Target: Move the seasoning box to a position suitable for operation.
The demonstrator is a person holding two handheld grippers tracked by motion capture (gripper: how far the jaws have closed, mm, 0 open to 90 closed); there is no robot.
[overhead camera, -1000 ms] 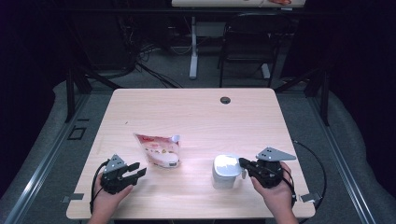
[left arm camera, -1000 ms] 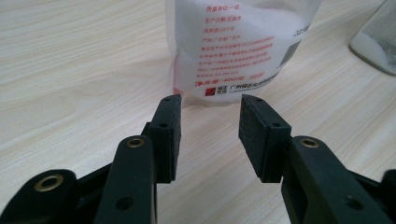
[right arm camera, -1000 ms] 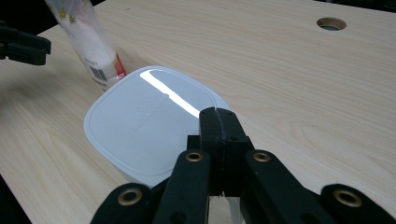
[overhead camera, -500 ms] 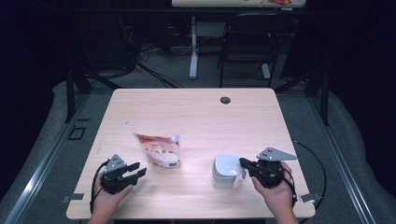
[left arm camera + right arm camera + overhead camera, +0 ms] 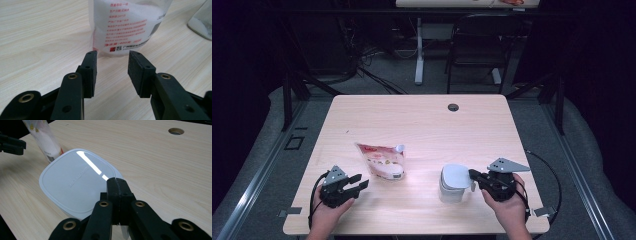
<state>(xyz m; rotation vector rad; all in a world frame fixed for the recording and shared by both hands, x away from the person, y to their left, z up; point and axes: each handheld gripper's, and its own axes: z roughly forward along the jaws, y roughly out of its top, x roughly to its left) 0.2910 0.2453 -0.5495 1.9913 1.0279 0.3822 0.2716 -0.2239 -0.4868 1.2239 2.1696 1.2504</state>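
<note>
Container: a white plastic container (image 5: 454, 184) with a rounded square lid (image 5: 77, 182) stands on the table (image 5: 422, 125), directly in front of the right hand-held gripper (image 5: 475, 176).
Lid: it looks a little raised on the side toward the right hand-held gripper; the jaws reach over its near edge.
Right hand-held gripper: the two jaws are pressed together; in the right gripper view they seem to pinch the rim of the lid.
Pouch: a white pouch (image 5: 381, 161) with red print and a small spout lies ahead of the left hand-held gripper (image 5: 360, 183), a little to its right, not touching it.
Left hand-held gripper: jaws stand apart with a narrow gap, nothing between them; in the left gripper view the bottom of the pouch (image 5: 125, 27) is just beyond the tips.
Between the two: the pouch is apart from the container, to its left.
Table hole: a round hole (image 5: 453, 107) is far ahead of the right hand-held gripper, near the far edge.
</note>
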